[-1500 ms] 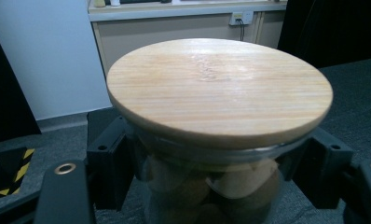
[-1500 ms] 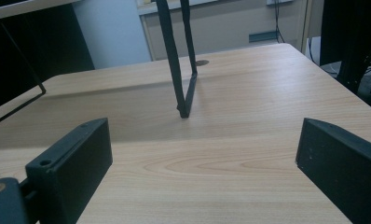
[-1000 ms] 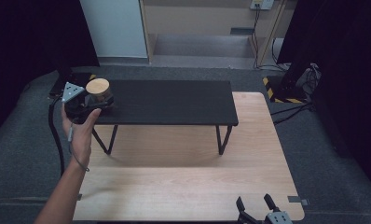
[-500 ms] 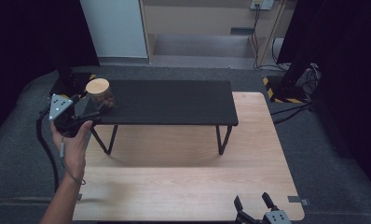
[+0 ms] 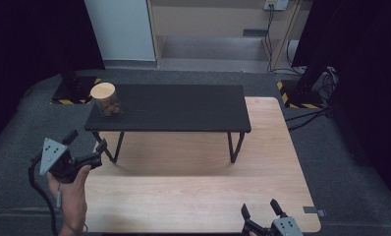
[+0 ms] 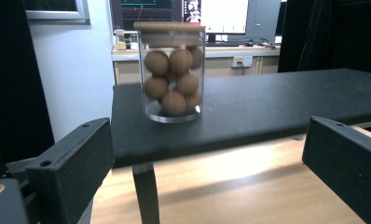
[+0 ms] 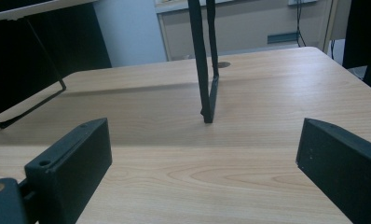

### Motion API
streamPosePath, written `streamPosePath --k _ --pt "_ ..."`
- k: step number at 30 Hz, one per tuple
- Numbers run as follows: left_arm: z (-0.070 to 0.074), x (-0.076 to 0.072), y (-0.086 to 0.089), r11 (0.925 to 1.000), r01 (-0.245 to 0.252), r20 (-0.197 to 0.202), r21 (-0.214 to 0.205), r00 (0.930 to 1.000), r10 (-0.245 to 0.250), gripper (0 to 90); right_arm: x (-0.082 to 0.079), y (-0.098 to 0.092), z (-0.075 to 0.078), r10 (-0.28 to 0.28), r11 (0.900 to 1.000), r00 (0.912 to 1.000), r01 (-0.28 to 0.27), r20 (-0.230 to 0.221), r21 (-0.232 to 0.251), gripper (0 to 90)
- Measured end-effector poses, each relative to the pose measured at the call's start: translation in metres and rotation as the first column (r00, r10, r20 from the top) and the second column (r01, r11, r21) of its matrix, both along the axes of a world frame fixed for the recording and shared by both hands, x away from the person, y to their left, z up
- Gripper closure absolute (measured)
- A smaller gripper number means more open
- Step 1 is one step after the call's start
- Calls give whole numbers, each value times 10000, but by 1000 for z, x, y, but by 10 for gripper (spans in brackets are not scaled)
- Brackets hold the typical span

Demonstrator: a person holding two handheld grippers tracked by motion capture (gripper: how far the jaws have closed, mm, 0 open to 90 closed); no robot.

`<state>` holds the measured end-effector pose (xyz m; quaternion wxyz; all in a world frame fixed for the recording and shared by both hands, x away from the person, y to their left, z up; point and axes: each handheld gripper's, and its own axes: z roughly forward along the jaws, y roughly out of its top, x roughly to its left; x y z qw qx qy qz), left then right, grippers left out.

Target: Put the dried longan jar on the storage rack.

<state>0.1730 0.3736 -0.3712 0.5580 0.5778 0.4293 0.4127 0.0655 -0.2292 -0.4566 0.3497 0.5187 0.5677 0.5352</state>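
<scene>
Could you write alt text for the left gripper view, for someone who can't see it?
A clear jar of brown balls, wooden lid on, stands near the end of a black bench. The open left gripper faces it from a distance.

no readable text, labels or numbers, distant monitor screens too blurred

High view: overhead, facing forward and down. Left gripper view: low, near the black bench (image 6: 267,107). Right gripper view: close above the wooden surface (image 7: 221,158); both shared with the high view
</scene>
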Motion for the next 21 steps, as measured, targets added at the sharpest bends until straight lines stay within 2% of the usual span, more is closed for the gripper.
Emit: streamPosePath --k 4,7,10,15,18,21 --pt "-17 -20 0 9999 29 -151 -102 9999 -31 10 2 2 0 105 9999 9999 -105 -8 -3 33" --pt "-31 -34 -2 10000 -68 -211 -5 9998 68 15 3 2 0 120 9999 9999 -120 -8 4 33" --pt "-42 -46 -5 9995 -188 -415 269 9989 199 16 4 3 0 159 9999 9999 -159 -5 -18 33" --pt "-60 -65 -5 9995 -297 -711 80 9970 302 17 4 3 -1 190 9998 9998 -190 -9 23 33" --pt "-70 -72 -6 9994 -339 -834 -115 9960 328 17 5 4 -1 210 9998 9998 -210 0 34 32" --pt "-78 -76 -8 9992 -384 -948 -114 9948 371 18 6 6 -2 267 9996 9996 -267 -15 48 32"
